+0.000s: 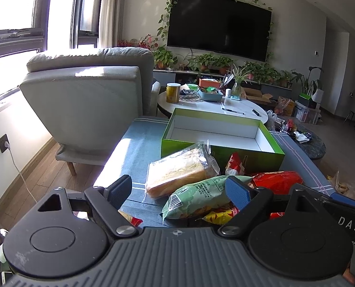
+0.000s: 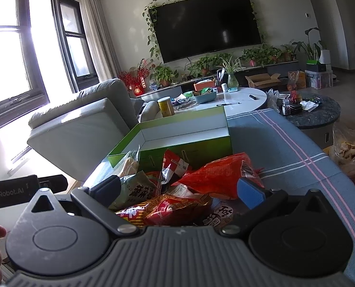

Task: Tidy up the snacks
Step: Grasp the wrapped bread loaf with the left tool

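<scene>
An empty green box [image 1: 221, 129] [image 2: 177, 135] with a white inside stands on the blue cloth [image 1: 129, 157]. In front of it lies a heap of snacks: a clear bag of bread [image 1: 180, 169], a green packet [image 1: 199, 197] [image 2: 134, 189], a large red bag [image 1: 276, 180] [image 2: 220, 173], a small red-and-white packet [image 1: 235, 163] [image 2: 174, 163] and red-yellow packets [image 2: 172, 209]. My left gripper [image 1: 178, 190] hovers open over the heap's near edge, above the green packet. My right gripper [image 2: 178, 191] is open too, low over the red-yellow packets, pads touching nothing.
A grey armchair [image 1: 89, 95] stands left of the cloth-covered surface. Beyond the box a white oval table [image 1: 227, 108] carries a yellow can [image 1: 173, 92], a blue basket and pens. A dark round table [image 2: 318, 112] sits right. A TV [image 1: 219, 24] and plants line the far wall.
</scene>
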Tool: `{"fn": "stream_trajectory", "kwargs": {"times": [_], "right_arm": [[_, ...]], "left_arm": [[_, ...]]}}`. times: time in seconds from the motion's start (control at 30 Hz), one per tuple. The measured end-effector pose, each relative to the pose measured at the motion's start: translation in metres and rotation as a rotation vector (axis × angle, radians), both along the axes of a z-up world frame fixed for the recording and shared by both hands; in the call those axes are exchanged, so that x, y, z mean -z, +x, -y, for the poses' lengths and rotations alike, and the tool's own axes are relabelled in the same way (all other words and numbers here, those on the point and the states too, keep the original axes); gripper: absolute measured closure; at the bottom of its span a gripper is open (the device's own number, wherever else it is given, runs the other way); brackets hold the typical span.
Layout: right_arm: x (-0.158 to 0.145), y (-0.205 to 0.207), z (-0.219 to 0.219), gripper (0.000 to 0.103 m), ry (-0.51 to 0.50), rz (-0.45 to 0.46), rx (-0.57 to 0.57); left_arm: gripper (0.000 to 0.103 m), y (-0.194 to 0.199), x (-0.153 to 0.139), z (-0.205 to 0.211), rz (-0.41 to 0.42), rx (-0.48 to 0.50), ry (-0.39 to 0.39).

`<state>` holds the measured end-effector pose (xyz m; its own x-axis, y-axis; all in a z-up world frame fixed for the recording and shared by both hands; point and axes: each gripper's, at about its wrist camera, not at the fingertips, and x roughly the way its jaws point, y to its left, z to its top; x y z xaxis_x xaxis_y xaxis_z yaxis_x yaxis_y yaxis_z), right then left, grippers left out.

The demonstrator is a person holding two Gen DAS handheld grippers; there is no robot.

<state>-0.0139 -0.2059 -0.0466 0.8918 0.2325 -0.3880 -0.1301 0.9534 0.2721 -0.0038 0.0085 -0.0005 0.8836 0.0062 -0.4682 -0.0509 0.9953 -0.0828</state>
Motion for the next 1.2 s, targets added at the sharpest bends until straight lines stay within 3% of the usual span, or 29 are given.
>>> {"fn": "stream_trajectory", "kwargs": {"times": [0.33,0.57,0.9,1.2], "right_arm": [[-0.006,0.014,-0.011,0.024,-0.019,0.018,-0.019],[-0.014,0.038,-0.032,0.024,-0.093,0.036,-0.074],[-0.011,0.099,-0.073,0.024,-0.194,-0.054,-0.199],[-0.005,0.124,-0.081,0.024,-0.195,-0.116,-0.203]], "left_arm": [[0.019,0.01,0.007,-0.02,-0.012,-0.032,-0.02],[0.019,0.037,0.018,-0.043,-0.041,-0.04,-0.068],[0.019,0.082,0.049,-0.064,-0.128,0.038,-0.204],[0.019,0.104,0.057,-0.07,-0.147,0.053,-0.25]]}}
